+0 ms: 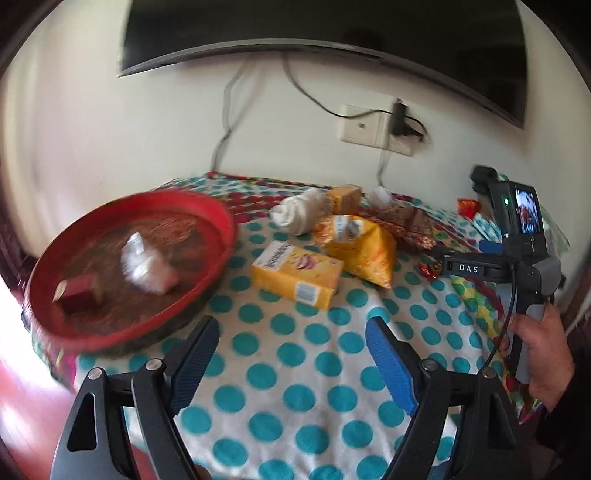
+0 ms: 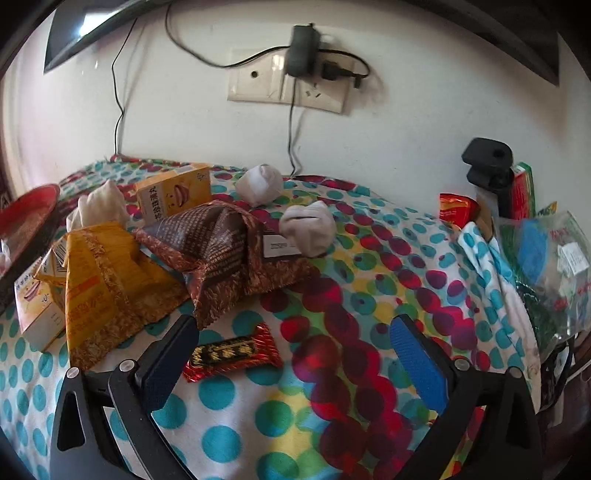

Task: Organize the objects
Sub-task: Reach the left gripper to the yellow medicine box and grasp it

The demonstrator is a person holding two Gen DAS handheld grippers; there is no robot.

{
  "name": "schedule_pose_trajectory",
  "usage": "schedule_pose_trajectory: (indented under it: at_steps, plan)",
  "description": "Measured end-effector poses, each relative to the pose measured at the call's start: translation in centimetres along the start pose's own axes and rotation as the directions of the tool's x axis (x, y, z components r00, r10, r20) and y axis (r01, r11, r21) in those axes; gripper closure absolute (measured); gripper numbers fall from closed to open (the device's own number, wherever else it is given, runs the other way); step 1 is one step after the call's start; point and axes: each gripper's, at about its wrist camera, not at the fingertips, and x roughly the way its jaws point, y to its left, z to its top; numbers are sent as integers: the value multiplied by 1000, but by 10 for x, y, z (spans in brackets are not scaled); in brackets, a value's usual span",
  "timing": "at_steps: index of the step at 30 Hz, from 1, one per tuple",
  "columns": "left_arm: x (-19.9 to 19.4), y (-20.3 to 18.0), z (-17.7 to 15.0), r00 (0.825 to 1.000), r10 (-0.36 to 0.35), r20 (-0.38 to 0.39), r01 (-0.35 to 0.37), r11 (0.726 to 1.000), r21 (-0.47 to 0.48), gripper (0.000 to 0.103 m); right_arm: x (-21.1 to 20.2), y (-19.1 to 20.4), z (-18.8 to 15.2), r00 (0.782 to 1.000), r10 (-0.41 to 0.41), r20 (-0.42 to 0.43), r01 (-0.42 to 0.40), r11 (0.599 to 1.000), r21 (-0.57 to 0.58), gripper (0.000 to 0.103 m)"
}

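My left gripper [image 1: 291,332] is open and empty above the dotted cloth, in front of a yellow box [image 1: 295,273] and right of a red basket [image 1: 218,221]. The basket holds a clear plastic bag [image 1: 147,262] and a small red box [image 1: 77,293]. My right gripper [image 2: 295,339] is open and empty, its left finger beside a red candy wrapper [image 2: 232,352]. Behind it lie a yellow packet [image 2: 107,273], a brown packet [image 2: 221,251], a second yellow box [image 2: 173,194] and white rolled socks [image 2: 308,229]. The right gripper unit also shows in the left wrist view [image 1: 517,258].
The dotted cloth [image 1: 295,387] covers the table against a white wall with a socket [image 2: 288,79] and cables. A television [image 1: 332,33] hangs above. Packets and a green plastic bag [image 2: 543,251] crowd the right edge. A black clamp [image 2: 487,162] stands there.
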Motion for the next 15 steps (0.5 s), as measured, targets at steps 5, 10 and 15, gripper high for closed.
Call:
schedule_pose_trajectory:
  at_steps: [5,10,15]
  plan:
    - [39,-14,27,995,-1,-99,22,977,211,19,6,-18,-5,998,48,-46,-44,996,84,0]
    - [73,-19,51,977,-47,-207,111,945,307,19,9,-24,-5,996,74,-55,-68,991,118,0]
    - [109,-17,58,948,-45,-315,137,951,277,19,8,-26,-5,995,89,-46,-82,987,136,0]
